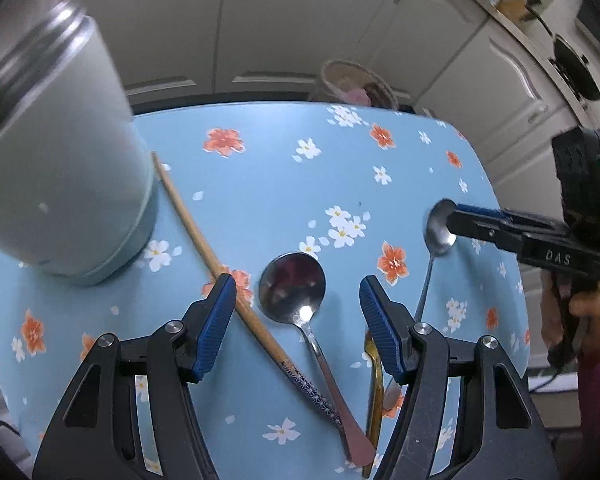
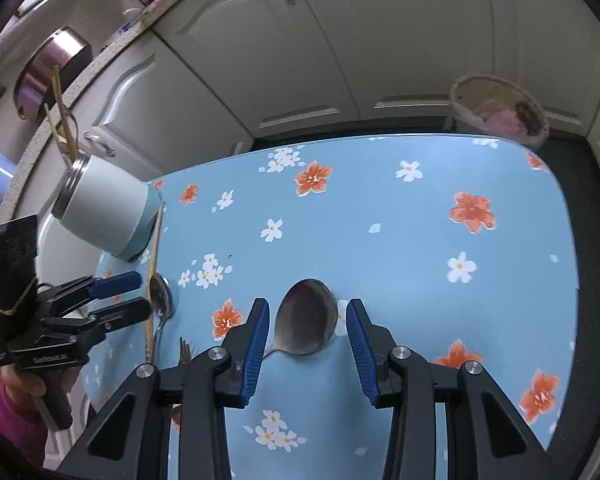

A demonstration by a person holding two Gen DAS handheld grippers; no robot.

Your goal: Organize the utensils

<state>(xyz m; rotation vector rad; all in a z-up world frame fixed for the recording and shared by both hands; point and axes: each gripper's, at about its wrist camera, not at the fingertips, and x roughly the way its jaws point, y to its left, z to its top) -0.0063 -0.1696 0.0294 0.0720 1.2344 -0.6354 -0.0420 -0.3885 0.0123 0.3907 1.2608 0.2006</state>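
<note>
On the blue flowered table (image 1: 284, 184) lie a large steel spoon (image 1: 296, 292), a wooden chopstick (image 1: 204, 248), a gold fork (image 1: 374, 392) and a smaller steel spoon (image 1: 440, 228). My left gripper (image 1: 298, 300) is open, its fingers on either side of the large spoon's bowl and the chopstick. My right gripper (image 2: 308, 320) is open around the smaller spoon's bowl (image 2: 306, 320). A pale green metal-rimmed cup (image 1: 60, 168) stands at the left; in the right wrist view it (image 2: 104, 212) holds chopsticks (image 2: 62, 120).
White kitchen cabinets (image 2: 300, 60) stand behind the table. A woven basket (image 2: 500, 108) sits on the floor past the far table edge. A steel pot (image 2: 52, 68) is on the counter at the left.
</note>
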